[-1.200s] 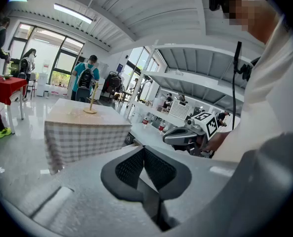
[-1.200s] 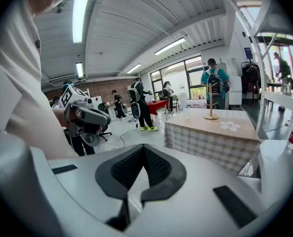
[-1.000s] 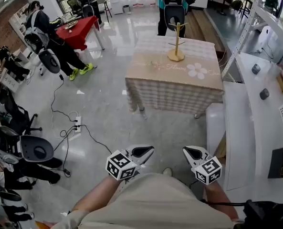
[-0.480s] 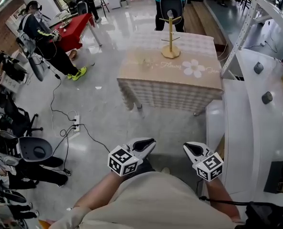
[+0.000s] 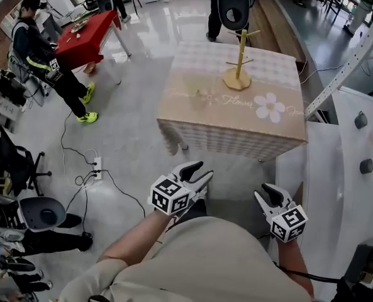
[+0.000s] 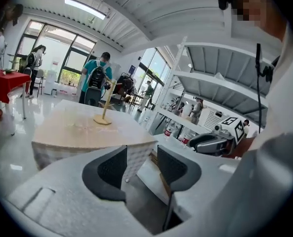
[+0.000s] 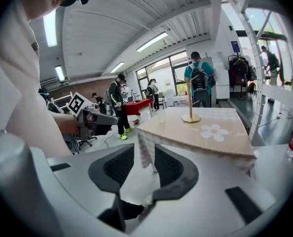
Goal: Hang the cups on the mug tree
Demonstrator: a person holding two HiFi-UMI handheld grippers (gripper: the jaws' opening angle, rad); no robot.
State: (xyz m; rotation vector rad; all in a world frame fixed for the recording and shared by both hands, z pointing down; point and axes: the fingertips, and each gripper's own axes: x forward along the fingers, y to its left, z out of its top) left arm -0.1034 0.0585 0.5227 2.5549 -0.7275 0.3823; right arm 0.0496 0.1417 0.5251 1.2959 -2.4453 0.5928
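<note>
I hold both tools low in front of my body. My left gripper (image 5: 197, 172) has its jaws apart with a moderate gap. They have just been opening, and between the dark ribbed pads I see only the floor and the far corner of the worktop. My right gripper (image 5: 269, 194) is at 3 o'clock from the left one and well apart from it. Its jaws have also just been opening, they stand apart, and no object is between them. Both grippers point forward and a little down, to 12 o'clock.

At 12 o'clock from the grippers, well apart across the grey shiny floor (image 5: 136, 137), stands the worktop (image 5: 205, 115). It is covered with a beige cloth that has a white flower print (image 5: 269, 107) near the front edge. The wooden mug tree (image 5: 239, 58) stands upright on its round base on the far half of the worktop, at about 1 o'clock from my left gripper. Its pegs are bare.

Behind the worktop, at 12 o'clock, a person with a backpack (image 5: 233, 5) stands. At 10 o'clock there is a red table (image 5: 89, 39), and near it a person in dark clothes with yellow shoes (image 5: 51, 65). At 9 o'clock a power strip (image 5: 98, 167) with black cables lies on the floor. At 3 o'clock is white shelving (image 5: 337, 168).
</note>
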